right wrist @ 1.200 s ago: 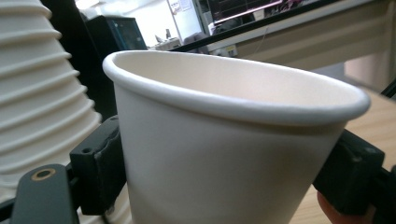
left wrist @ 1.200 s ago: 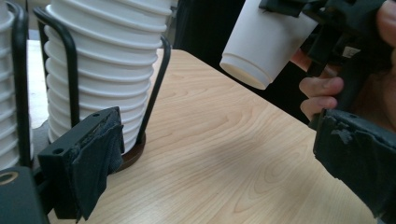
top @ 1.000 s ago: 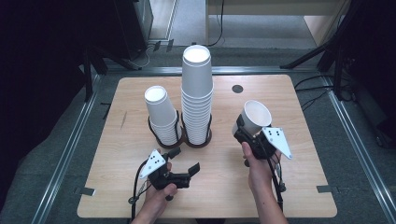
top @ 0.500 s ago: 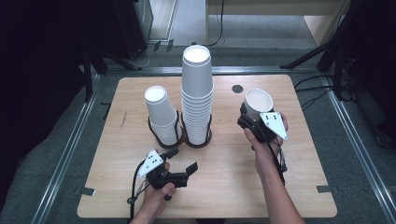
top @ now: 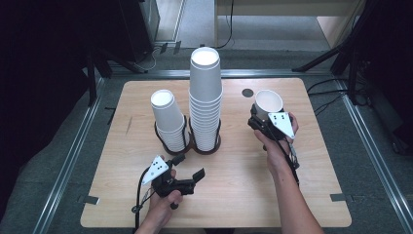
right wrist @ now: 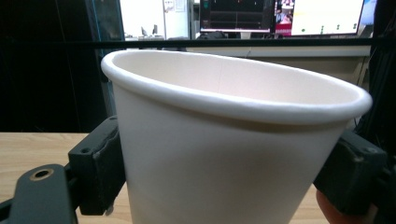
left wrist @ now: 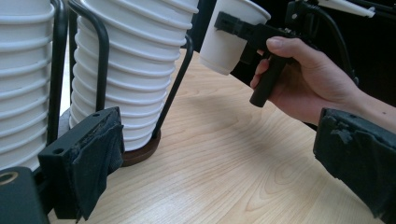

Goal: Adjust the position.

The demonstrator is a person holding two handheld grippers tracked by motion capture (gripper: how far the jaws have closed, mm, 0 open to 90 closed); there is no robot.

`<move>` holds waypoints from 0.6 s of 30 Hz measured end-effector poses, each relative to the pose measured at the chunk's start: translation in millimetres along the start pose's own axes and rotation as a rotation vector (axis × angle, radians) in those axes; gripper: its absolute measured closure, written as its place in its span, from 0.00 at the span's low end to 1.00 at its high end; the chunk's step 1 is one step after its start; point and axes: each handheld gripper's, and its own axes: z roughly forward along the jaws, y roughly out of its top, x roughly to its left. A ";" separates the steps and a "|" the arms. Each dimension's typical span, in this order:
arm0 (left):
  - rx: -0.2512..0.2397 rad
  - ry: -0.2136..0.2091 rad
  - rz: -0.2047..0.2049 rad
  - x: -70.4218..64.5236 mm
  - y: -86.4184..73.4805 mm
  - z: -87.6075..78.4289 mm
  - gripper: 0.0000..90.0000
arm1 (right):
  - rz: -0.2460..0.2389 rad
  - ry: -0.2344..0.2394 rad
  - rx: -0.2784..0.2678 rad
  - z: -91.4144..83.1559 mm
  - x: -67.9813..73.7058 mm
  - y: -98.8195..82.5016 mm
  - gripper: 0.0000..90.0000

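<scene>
A: Item one, the single white paper cup (top: 269, 103)?

B: Clamped by its side wall between the jaws of the right gripper (top: 263, 118), mouth up and tilted a little, held clear above the wooden table (top: 302, 190), well to the right of the tall stack of cups (top: 205, 97). In the right gripper view both pads press on the cup's wall, one on each side.

A: Item two, the left gripper (top: 191, 169)?

B: Jaws released and spread wide, nothing between them, pointing toward the tall stack from the near side of it. It sits low over the table in the person's left hand (top: 163, 204).

A: Item three, stock on the table?

B: The tall stack of white cups stands in a black wire holder (top: 217, 127) on a round dark base. A short stack of cups (top: 168, 117) stands in a like holder just left of the tall stack, their bases touching or nearly so.

A: Item four?

B: A small dark disc (top: 247, 92) lies on the table right of the tall stack, just behind the held cup
</scene>
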 end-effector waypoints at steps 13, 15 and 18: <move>-0.001 0.005 -0.001 0.9 0.5 -0.7 0.02 | -0.018 -0.038 0.086 12.0 -8.9 -16.9 0.15; 0.002 0.004 -0.001 1.2 0.4 -0.7 0.02 | -0.027 -0.040 0.103 13.4 -10.5 -20.2 0.15; 0.002 0.003 -0.004 1.1 0.0 -0.4 0.02 | -0.039 -0.038 0.119 14.2 -11.4 -24.2 0.15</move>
